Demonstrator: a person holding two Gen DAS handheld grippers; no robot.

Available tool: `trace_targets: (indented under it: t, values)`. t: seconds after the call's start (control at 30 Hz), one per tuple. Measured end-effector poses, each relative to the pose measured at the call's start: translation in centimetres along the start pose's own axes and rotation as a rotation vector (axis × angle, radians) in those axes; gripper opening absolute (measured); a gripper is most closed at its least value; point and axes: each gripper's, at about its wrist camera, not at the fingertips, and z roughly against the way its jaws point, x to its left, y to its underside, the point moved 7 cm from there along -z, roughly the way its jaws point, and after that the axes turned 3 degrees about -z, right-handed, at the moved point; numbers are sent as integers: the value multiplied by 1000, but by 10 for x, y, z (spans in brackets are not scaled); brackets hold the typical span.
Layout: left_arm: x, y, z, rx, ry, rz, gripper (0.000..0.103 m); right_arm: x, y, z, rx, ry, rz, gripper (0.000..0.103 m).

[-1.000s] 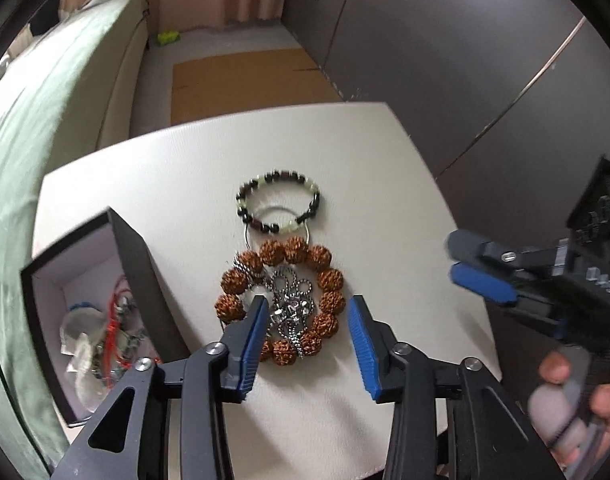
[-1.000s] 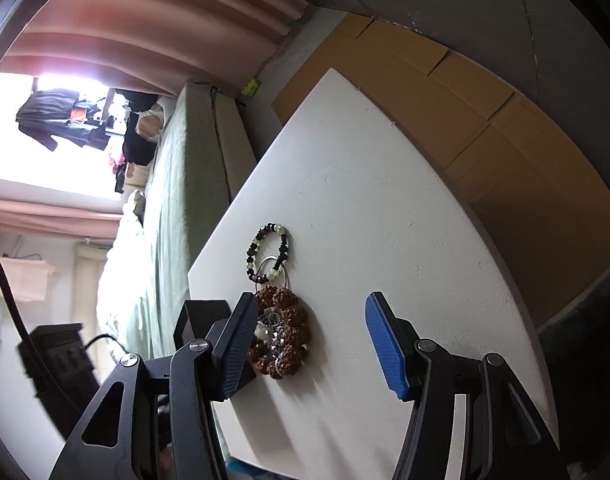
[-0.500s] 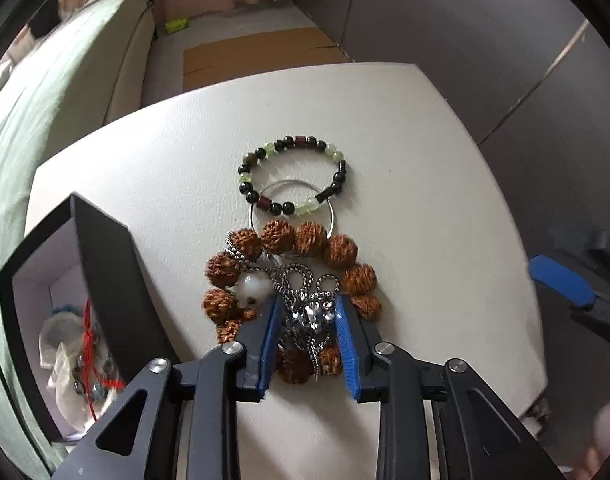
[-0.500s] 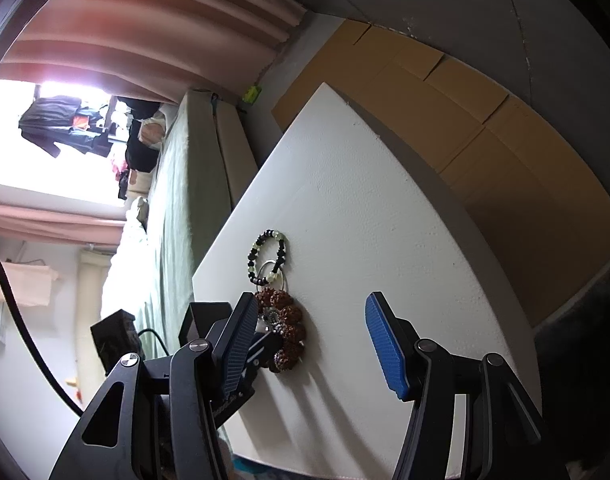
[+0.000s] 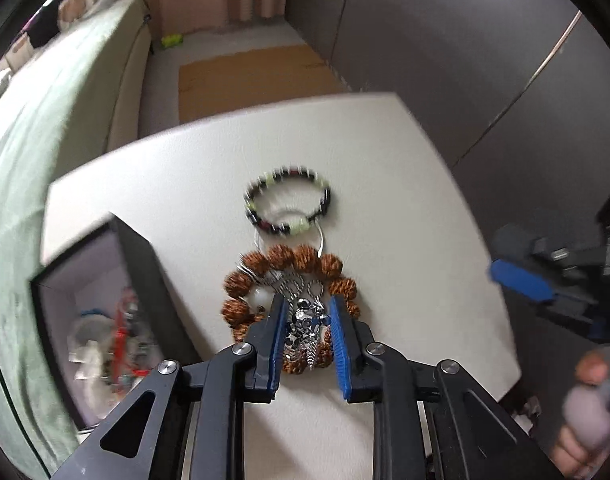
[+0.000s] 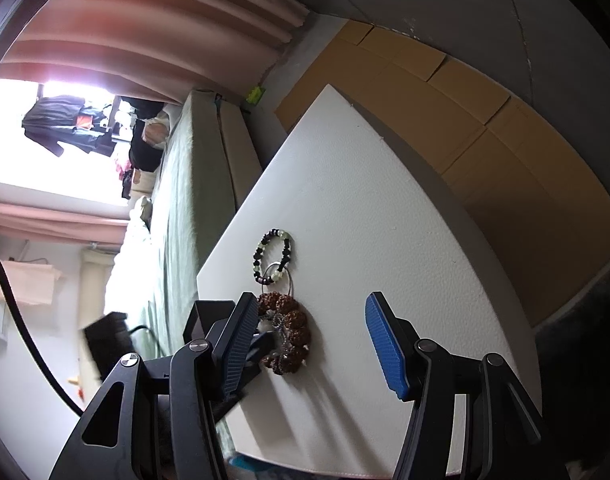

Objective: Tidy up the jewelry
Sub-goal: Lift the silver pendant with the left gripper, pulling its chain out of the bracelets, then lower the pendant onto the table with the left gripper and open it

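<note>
My left gripper (image 5: 305, 320) is shut on a silver chain ornament (image 5: 303, 330) that lies inside a ring of large brown seed beads (image 5: 289, 258) on the white table (image 5: 385, 184). A black and pale green bead bracelet (image 5: 289, 206) lies just beyond, over a thin silver ring (image 5: 321, 240). An open black jewelry box (image 5: 101, 320) with several pieces inside stands to the left. My right gripper (image 6: 309, 332) is open and empty, off the table's right side; the brown beads (image 6: 289, 336) and bracelet (image 6: 273, 256) show between its fingers.
A green sofa (image 5: 45, 140) runs along the table's left side. Brown cardboard (image 5: 249, 76) lies on the floor beyond the far edge. A dark wall (image 5: 465, 60) stands to the right. My right gripper also shows at the right of the left wrist view (image 5: 521, 280).
My left gripper moved forward over the brown bead ring and closed on the silver ornament. The view has since pulled back a little. My right gripper stayed open and nearly still.
</note>
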Motion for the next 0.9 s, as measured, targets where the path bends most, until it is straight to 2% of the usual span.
trace_targets:
  t: [0.5, 0.7, 0.9]
  values:
    - [5, -30, 140, -264, 22, 15, 22, 8, 10, -20, 44, 18, 41, 58]
    - [8, -33, 188, -354, 21, 18, 22, 11, 14, -27, 51, 27, 63, 58]
    - [7, -38, 225, -423, 14, 12, 22, 20, 25, -46, 105, 11, 85, 58]
